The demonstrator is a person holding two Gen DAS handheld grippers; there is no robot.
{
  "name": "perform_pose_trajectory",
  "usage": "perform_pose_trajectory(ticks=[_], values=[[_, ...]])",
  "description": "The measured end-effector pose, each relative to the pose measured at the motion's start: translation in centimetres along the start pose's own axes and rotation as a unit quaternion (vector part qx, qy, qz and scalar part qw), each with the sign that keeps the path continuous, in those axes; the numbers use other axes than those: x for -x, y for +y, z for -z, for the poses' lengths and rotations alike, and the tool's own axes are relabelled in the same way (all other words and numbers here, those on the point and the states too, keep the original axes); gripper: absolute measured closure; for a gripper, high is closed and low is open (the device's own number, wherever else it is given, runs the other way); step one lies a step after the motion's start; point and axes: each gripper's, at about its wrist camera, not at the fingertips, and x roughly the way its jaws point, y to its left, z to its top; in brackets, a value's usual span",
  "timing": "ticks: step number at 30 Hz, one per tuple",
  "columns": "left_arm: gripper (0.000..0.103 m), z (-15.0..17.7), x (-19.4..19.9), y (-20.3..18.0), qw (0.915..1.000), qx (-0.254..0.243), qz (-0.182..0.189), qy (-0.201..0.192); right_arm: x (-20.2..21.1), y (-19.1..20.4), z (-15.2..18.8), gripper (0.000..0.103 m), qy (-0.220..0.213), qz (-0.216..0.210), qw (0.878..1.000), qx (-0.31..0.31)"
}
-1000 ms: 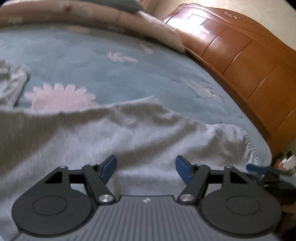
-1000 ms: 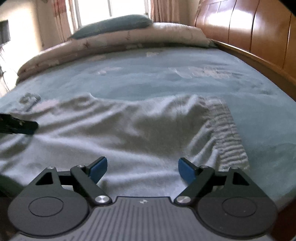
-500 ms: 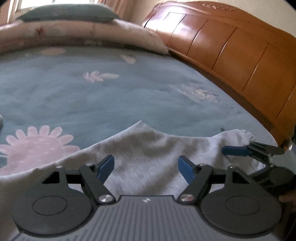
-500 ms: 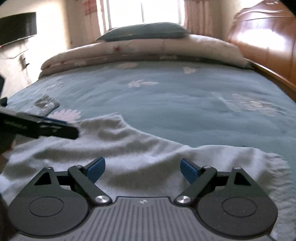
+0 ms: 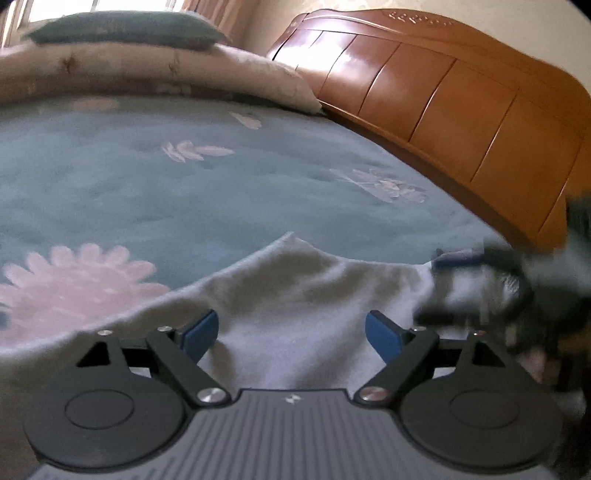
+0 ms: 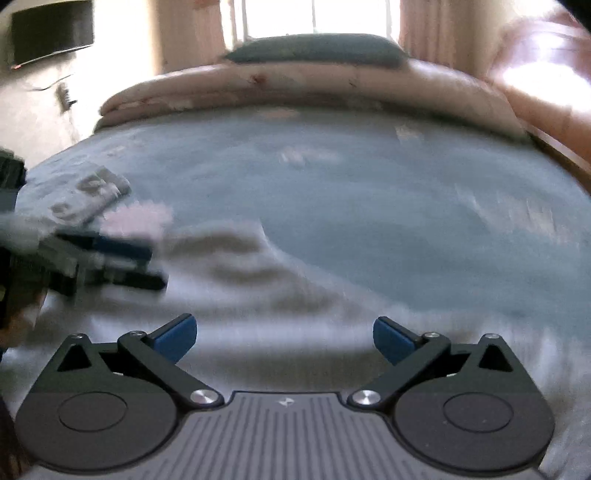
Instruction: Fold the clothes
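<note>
While both wrist views face the same bed, each adds something of its own. One grey garment [image 5: 295,295] lies spread on the teal blanket [image 5: 147,192] at the near edge of the bed, below both tools. The left gripper [image 5: 291,332] has its jaws wide and opening, nothing pinched between the blue pads, with the cloth beneath them. The right gripper [image 6: 284,336] is likewise wide and opening, and grips nothing. Only the left view shows the wooden headboard [image 5: 443,110] in full and one large pink flower print [image 5: 74,280]. Only the right view shows one window [image 6: 314,18], one dark screen [image 6: 51,33] on the wall, and one small folded grey cloth [image 6: 88,195] well apart from the garment. One pillow [image 6: 314,48] tops one rolled quilt [image 6: 295,88] in both.
</note>
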Motion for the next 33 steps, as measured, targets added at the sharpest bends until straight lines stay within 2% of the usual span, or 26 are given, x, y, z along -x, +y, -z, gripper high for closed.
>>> perform_pose_trajectory(ticks=[3, 6, 8, 11, 13, 22, 33], values=[[0.013, -0.3, 0.4, 1.8, 0.999, 0.016, -0.03, 0.028, -1.9, 1.0, -3.8, 0.0, -0.006, -0.039, 0.999, 0.014], [0.011, 0.0, 0.5, 3.3, 0.9986, 0.036, -0.023, 0.033, -4.7, 2.0, -6.4, 0.0, 0.003, -0.101, 0.995, -0.015], [0.008, 0.2, 0.6, 3.6, 0.9986, 0.04, -0.015, 0.032, -6.3, 2.3, -7.0, 0.0, 0.011, -0.157, 0.986, -0.046], [0.006, 0.5, 0.5, 3.2, 0.999, 0.019, -0.019, 0.035, -8.9, 2.7, -6.8, 0.0, 0.041, -0.189, 0.978, -0.075], [0.005, 0.5, 0.3, 2.9, 0.999, 0.015, -0.02, 0.036, -10.2, 2.6, -5.9, 0.0, 0.064, -0.176, 0.978, -0.087], [0.001, 0.7, 0.6, 3.1, 0.9993, 0.013, -0.017, 0.031, -9.3, 3.8, -4.2, 0.0, 0.032, -0.146, 0.989, -0.019], [0.001, 0.7, 0.4, 3.4, 0.9994, 0.021, -0.011, 0.026, -10.7, 3.2, -5.3, 0.0, 0.022, -0.149, 0.987, -0.057]])
